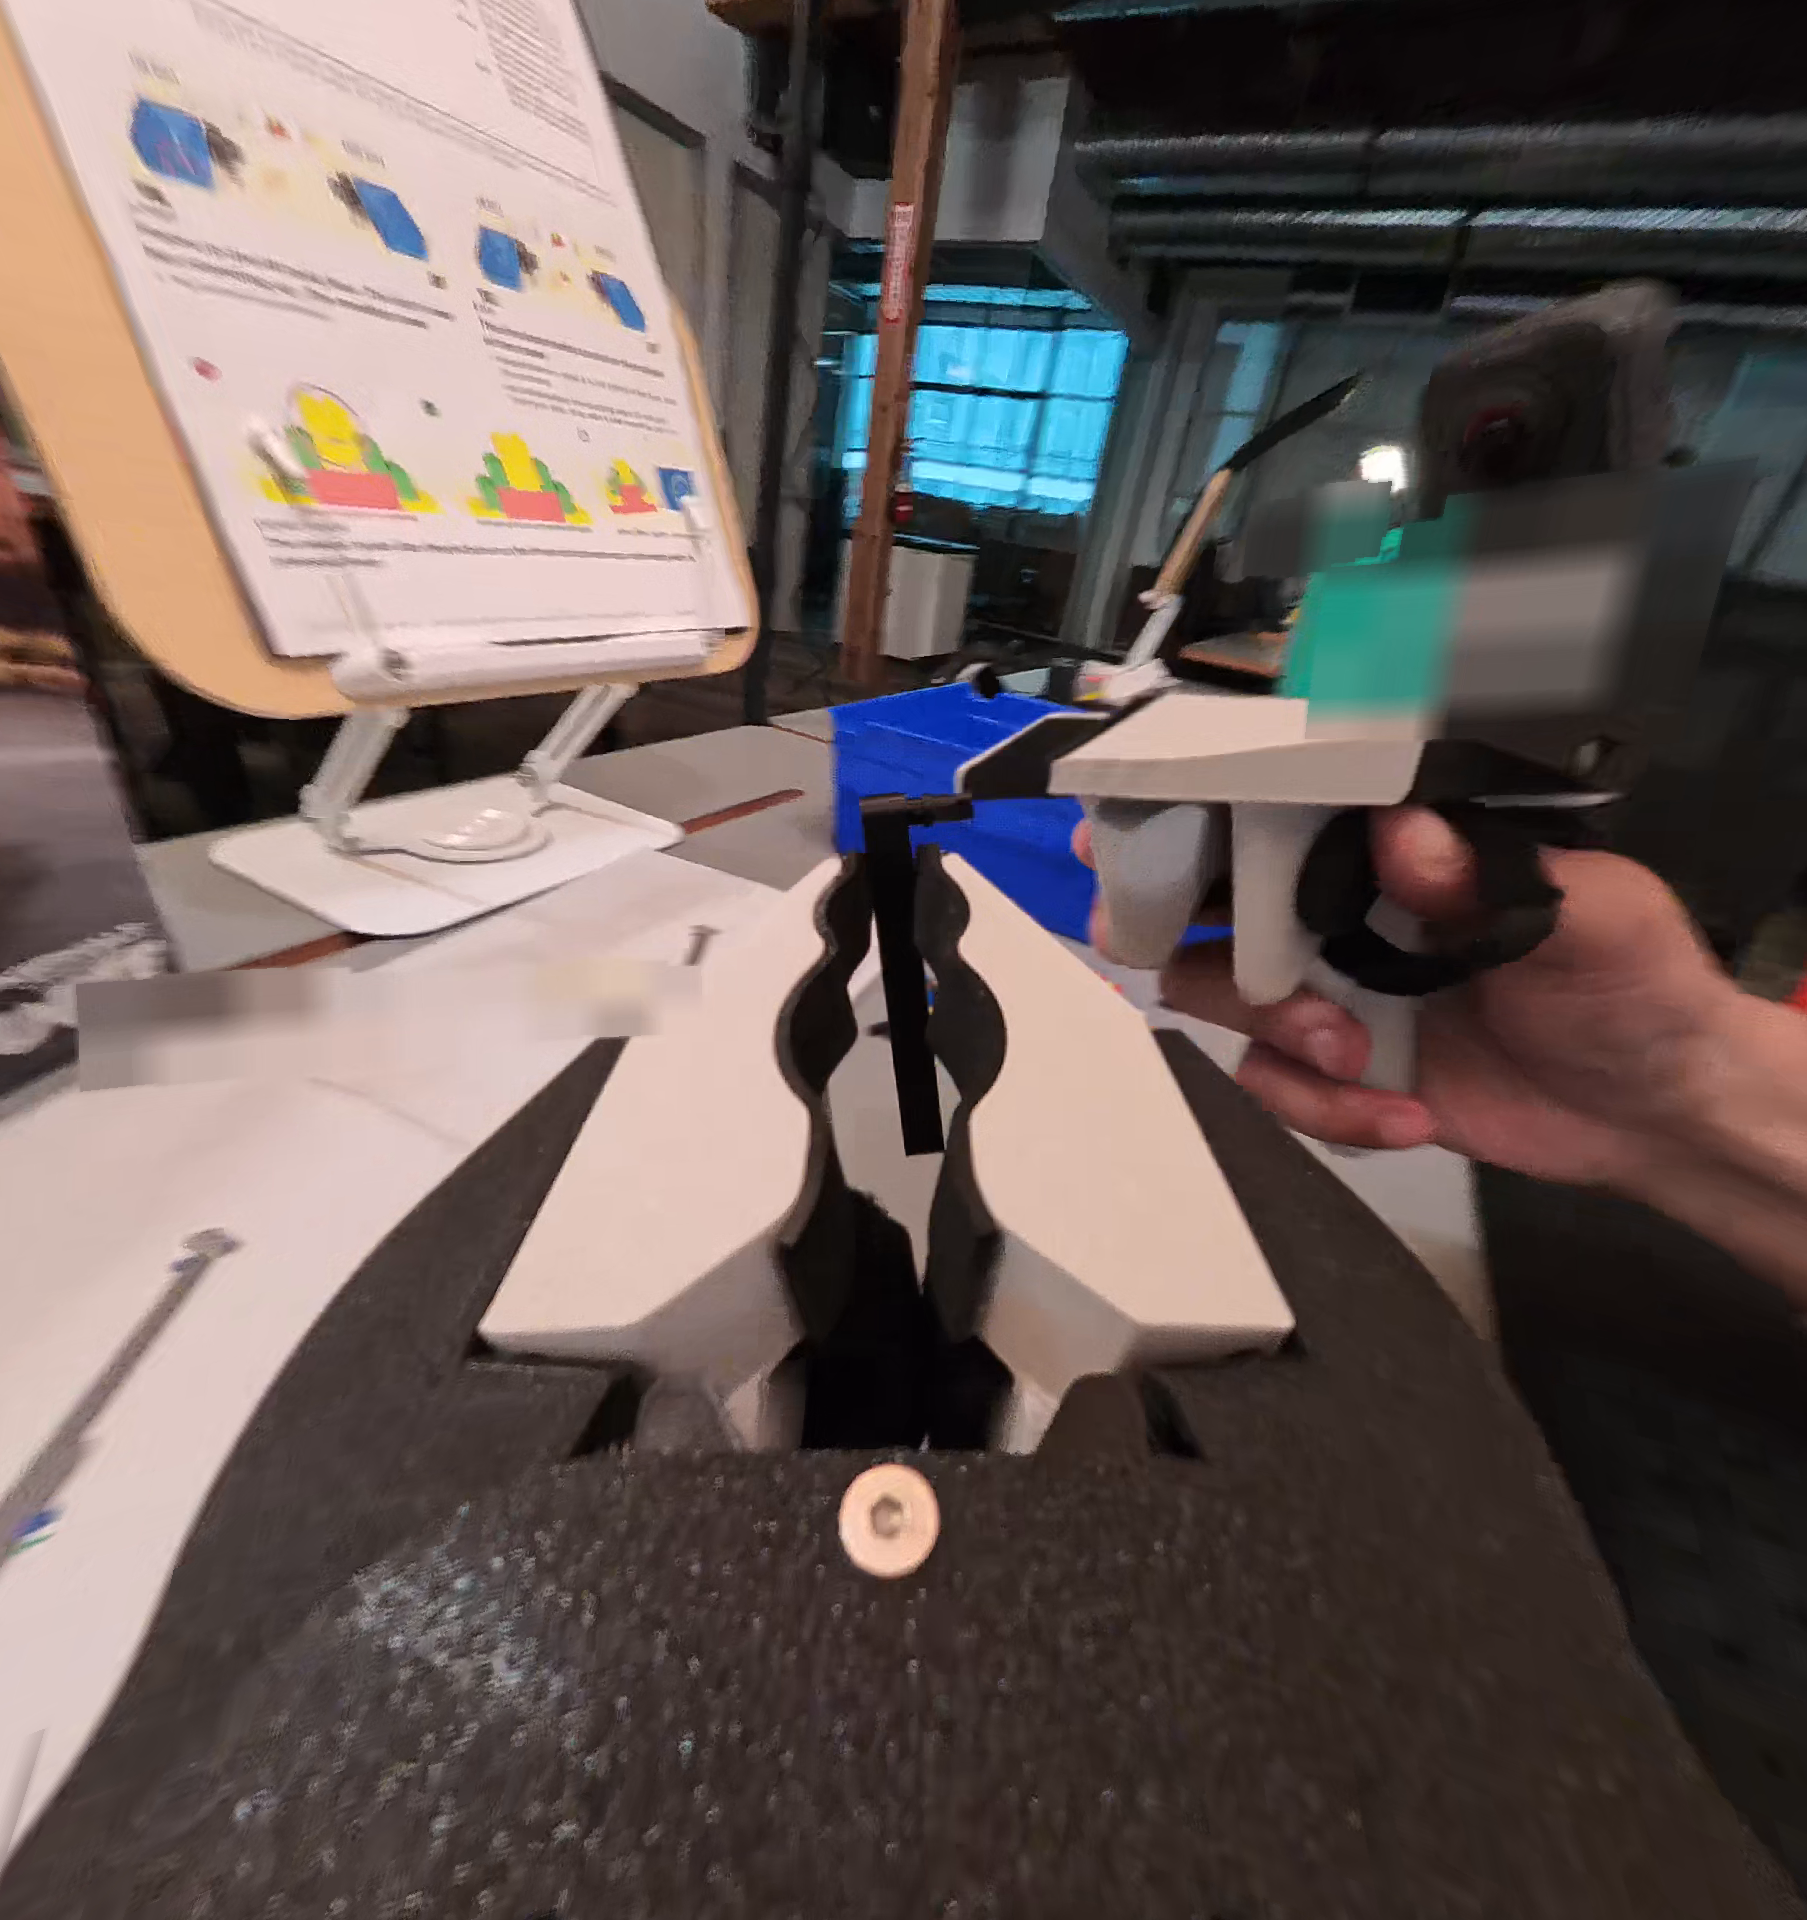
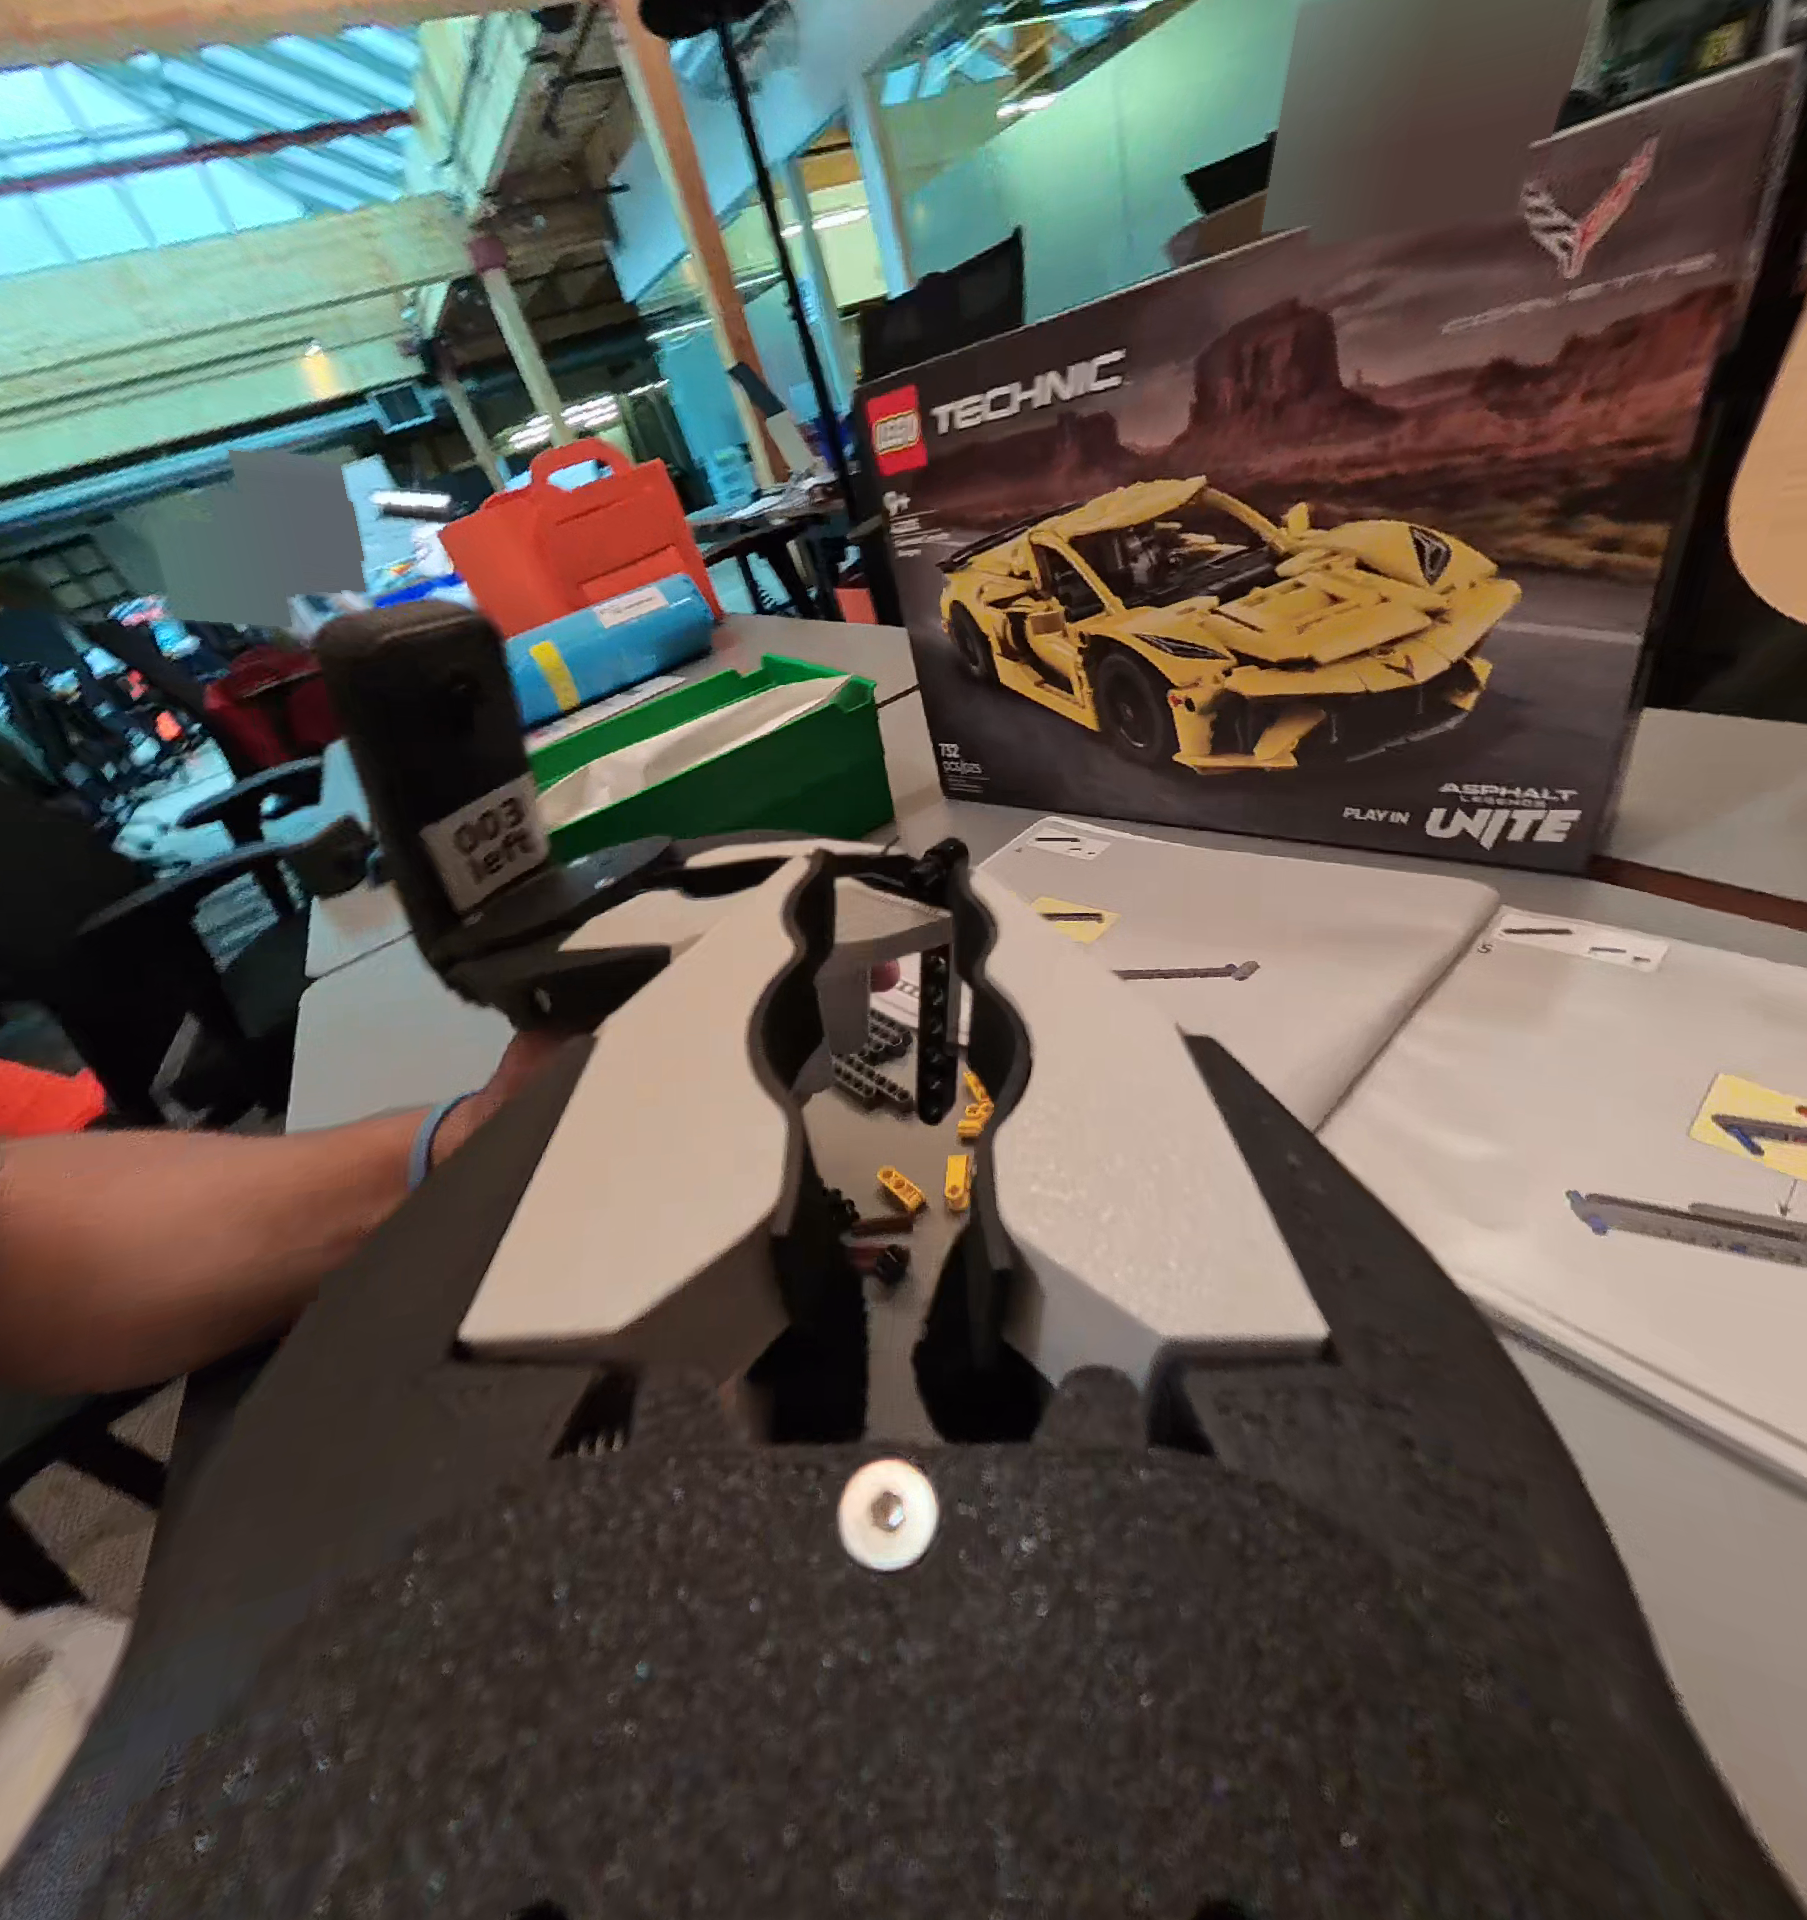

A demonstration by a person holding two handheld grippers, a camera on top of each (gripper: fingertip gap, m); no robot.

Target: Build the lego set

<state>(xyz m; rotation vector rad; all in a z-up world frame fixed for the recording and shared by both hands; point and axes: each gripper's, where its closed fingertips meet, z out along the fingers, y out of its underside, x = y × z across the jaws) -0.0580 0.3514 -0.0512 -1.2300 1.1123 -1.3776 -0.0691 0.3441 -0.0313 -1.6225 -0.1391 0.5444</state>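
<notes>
Two hand-held claws meet in mid-air above a grey counter [image 2: 1709, 790], working on one black lego beam [image 1: 904, 997]. The beam is long, thin and flat, with a row of round holes down its length, hanging upright. In the left wrist view, the left claw [image 1: 891, 862] has the beam's upper end between its fingertips; the jaws look narrowed about it and seem to grip it, though blur hides the actual contact. The right claw [image 1: 946, 805] comes in from the side, its tips nearly closed on a small black pin [image 1: 914, 807] held against the beam's top hole.

Judging from this, the pin is being pressed into the beam. The risks: if the pin is not lined up with the hole, pushing sideways could twist the beam out of the left claw's light hold, or pop the pin free to fall among the loose parts below. The beam hangs with only its top end held, so it could swing.

In the right wrist view, small yellow connectors [image 2: 956, 1179] and dark beams [image 2: 873, 1065] lie scattered on the counter under the claws. An open instruction booklet [image 2: 1501, 1091] lies to the right, the set's box [image 2: 1294, 520] showing a yellow car stands behind, and a green bin [image 2: 753, 769] sits to the left. The left wrist view also shows a blue bin [image 1: 920, 758] and an instruction sheet on a stand [image 1: 379, 343]
</notes>
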